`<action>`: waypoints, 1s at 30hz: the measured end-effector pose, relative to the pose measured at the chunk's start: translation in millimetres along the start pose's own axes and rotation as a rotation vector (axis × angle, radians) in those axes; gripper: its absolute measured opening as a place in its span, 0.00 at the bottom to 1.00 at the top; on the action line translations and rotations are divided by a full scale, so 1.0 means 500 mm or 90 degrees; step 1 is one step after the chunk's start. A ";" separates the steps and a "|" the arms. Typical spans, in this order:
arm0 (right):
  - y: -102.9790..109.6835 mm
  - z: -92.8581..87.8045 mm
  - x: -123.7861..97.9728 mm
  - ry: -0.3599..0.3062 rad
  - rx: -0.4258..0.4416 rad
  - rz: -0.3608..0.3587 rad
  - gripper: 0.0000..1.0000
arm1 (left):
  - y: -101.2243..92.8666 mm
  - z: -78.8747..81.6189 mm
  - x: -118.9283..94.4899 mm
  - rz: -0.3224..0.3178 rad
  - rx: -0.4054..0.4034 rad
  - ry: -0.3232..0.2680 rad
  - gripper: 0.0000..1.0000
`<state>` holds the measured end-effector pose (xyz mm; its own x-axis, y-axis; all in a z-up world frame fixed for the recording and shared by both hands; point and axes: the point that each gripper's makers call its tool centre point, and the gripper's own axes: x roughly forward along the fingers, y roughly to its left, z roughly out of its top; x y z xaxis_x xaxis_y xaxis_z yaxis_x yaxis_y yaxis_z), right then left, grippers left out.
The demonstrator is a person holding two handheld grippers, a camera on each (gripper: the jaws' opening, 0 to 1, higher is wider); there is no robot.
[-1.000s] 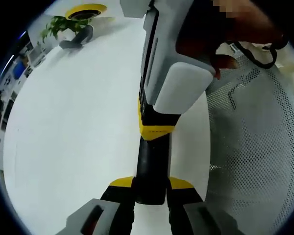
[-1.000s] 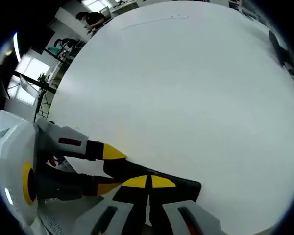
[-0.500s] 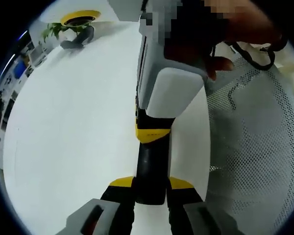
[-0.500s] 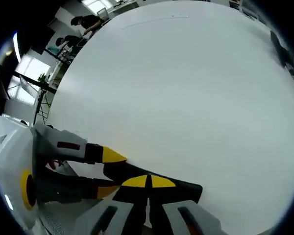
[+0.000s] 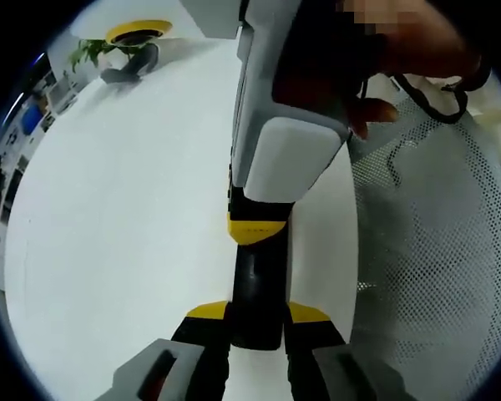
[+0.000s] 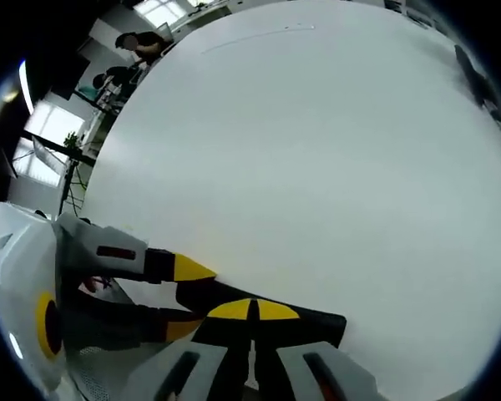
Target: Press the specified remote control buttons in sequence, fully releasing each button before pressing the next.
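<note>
The left gripper [image 5: 255, 334] is clamping its jaws on the near end of the black remote [image 5: 256, 288], apparently steadying it over the white table [image 5: 117, 217], its long axis running straight ahead, while the right gripper [image 6: 252, 311], jaws closed together and empty, is pressing down on it.

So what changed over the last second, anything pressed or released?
The right hand-held gripper slid slightly further down the black remote control toward the left hand-held gripper, jaws closed. The left one keeps clamping the remote over the white table.
</note>
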<state>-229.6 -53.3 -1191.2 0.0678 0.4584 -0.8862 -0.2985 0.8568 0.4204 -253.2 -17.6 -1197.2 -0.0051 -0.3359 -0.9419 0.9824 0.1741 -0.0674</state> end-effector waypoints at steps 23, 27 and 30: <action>0.003 -0.023 -0.013 -0.001 -0.010 -0.013 0.00 | 0.000 0.001 0.001 0.007 0.002 0.009 0.24; 0.004 -0.025 -0.013 -0.002 -0.016 -0.017 0.00 | 0.001 0.001 0.001 0.008 0.001 0.009 0.24; 0.008 -0.033 -0.010 0.010 -0.016 -0.010 0.00 | 0.001 0.001 0.001 0.007 -0.001 0.008 0.24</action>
<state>-246.8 -55.7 -1188.4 0.0579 0.4412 -0.8955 -0.3221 0.8573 0.4016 -252.5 -18.2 -1197.7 0.0039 -0.3223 -0.9466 0.9823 0.1788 -0.0568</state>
